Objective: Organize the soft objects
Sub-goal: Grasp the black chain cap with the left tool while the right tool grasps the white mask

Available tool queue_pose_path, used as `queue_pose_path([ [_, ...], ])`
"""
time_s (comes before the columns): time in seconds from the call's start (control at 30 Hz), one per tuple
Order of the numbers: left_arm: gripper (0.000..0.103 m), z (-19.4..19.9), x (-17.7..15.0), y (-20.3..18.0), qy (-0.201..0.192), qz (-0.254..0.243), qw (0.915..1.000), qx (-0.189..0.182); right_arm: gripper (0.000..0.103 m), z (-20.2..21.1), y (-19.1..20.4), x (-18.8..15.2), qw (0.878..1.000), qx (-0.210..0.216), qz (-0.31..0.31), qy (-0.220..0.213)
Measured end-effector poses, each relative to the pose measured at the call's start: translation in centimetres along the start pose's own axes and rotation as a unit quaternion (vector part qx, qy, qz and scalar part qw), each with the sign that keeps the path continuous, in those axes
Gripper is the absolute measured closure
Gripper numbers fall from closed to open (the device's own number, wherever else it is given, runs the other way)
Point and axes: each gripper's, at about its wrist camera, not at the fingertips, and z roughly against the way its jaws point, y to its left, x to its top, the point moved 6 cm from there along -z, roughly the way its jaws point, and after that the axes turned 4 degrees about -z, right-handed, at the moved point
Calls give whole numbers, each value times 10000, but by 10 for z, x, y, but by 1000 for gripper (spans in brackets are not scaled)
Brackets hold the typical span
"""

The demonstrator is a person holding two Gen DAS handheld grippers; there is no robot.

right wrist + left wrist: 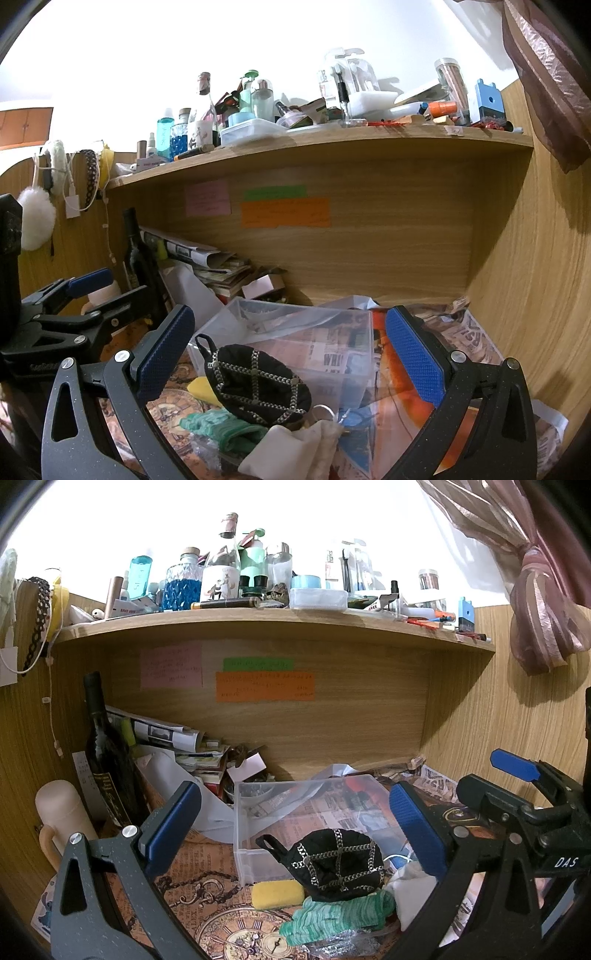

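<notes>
Cluttered wooden desk: black chain-trimmed fabric pouch (338,864) near clear plastic box (306,812), soft, light (grab mid-body). Left gripper (291,834) and right gripper (291,358) both spread, empty.

Both wrist cameras sit low over the desk and face the wooden shelf (273,622) at the back, close to the clutter in the lower frame. Each view shares the clear box (295,812), black pouch (255,384) and sticky notes. The right view looks from further right, and catches the other gripper at its left edge.
</notes>
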Motion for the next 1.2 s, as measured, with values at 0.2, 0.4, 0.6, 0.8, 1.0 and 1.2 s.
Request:
queue_pose_path([
  [0.2, 0, -15, -16, 2, 307, 59, 9993, -202, 0, -8, -9, -10, 9997, -100, -18, 225],
  [0.4, 0, -37, -51, -1, 867, 119, 9955, -357, 0, -21, -29, -41, 9962, -259, -117, 829],
  [0.6, 21, -63, -86, -6, 1489, 218, 9873, -504, 0, -30, -41, -75, 9884, -173, -342, 1466],
  [0.8, 39, -88, -107, -10, 1921, 384, 9790, -560, 12, -37, -33, -99, 9809, 153, -445, 1885],
  [1.0, 48, -109, -117, -14, 2139, 456, 9741, -572, 36, -48, -34, -118, 9705, 361, -613, 2302],
  [1.2, 73, -124, -123, -19, 2307, 524, 9693, -669, 72, -50, -36, -126, 9653, 494, -703, 2466],
])
